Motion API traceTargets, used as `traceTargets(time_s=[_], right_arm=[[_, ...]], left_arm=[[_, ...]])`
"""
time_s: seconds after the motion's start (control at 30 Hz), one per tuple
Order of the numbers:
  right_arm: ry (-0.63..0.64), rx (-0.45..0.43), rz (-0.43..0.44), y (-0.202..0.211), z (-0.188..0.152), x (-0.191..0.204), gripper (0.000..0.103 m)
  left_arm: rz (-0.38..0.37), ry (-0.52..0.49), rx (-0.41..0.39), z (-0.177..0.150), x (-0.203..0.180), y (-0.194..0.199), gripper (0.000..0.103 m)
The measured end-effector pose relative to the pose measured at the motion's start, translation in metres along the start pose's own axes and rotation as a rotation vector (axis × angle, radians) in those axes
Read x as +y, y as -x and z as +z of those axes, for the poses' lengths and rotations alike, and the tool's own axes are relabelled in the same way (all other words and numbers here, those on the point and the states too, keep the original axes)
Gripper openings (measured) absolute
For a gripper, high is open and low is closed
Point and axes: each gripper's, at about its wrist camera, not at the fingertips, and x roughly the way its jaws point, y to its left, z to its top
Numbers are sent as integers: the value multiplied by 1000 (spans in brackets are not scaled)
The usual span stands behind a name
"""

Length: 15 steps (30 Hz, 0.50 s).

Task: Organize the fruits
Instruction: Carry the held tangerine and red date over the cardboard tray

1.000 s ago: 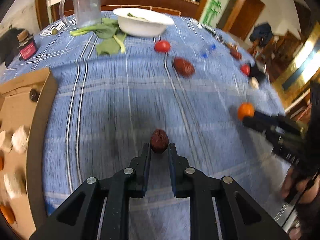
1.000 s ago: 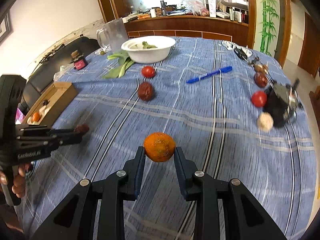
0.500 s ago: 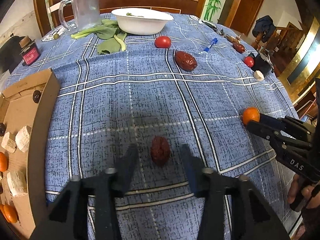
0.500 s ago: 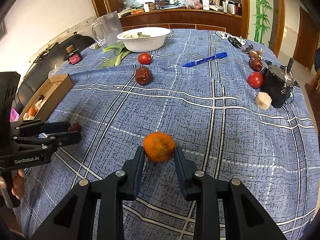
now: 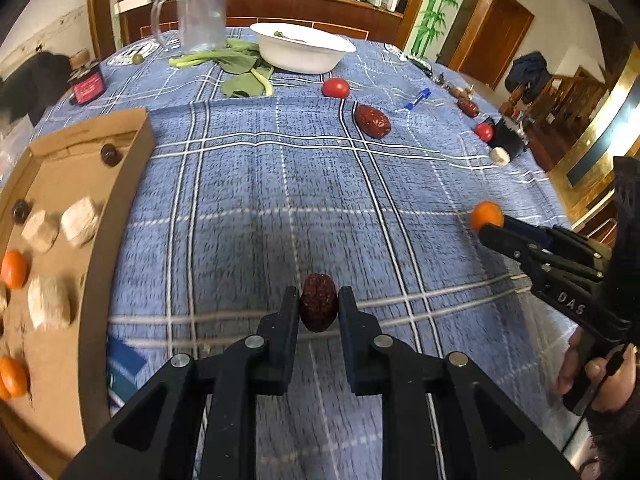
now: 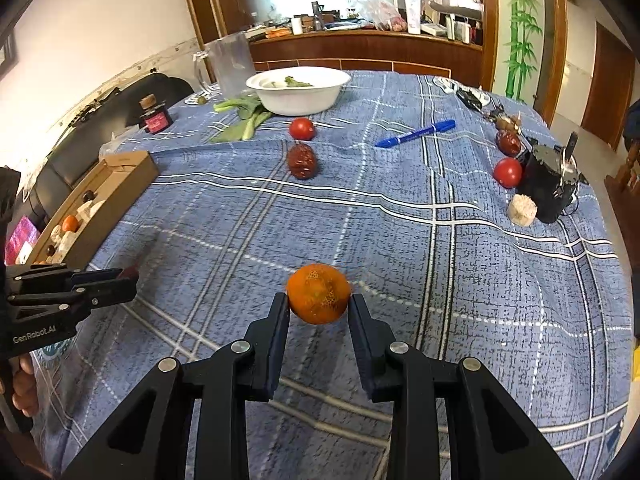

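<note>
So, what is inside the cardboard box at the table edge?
The cardboard box holds small oranges, pale rough chunks and small dark round fruits. Its near end is cut off by the picture edge, so more may be there.

A box point(image 5: 120, 216) lies left of the bowl point(image 5: 300, 56) on the table point(image 5: 320, 184).

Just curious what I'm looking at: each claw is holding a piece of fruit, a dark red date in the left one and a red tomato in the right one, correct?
Nearly. The left claw does hold the dark red date, but the right claw grips an orange mandarin, not a tomato, as the right wrist view shows. The red tomatoes lie on the tablecloth.
</note>
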Motion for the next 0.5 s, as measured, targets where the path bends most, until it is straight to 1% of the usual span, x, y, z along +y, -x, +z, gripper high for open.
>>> traceTargets(time_s=[0.07,0.27,0.5], right_arm=[[16,-7,-3,6,-2,8,32],[37,-10,7,17,-9,31,32],[49,4,22,17,-14,57,32]], left_arm=[[-15,23,-9,-5,4,9,18],[4,33,-49,-16,13,35,19],[12,53,-81,-25,31,58,19]])
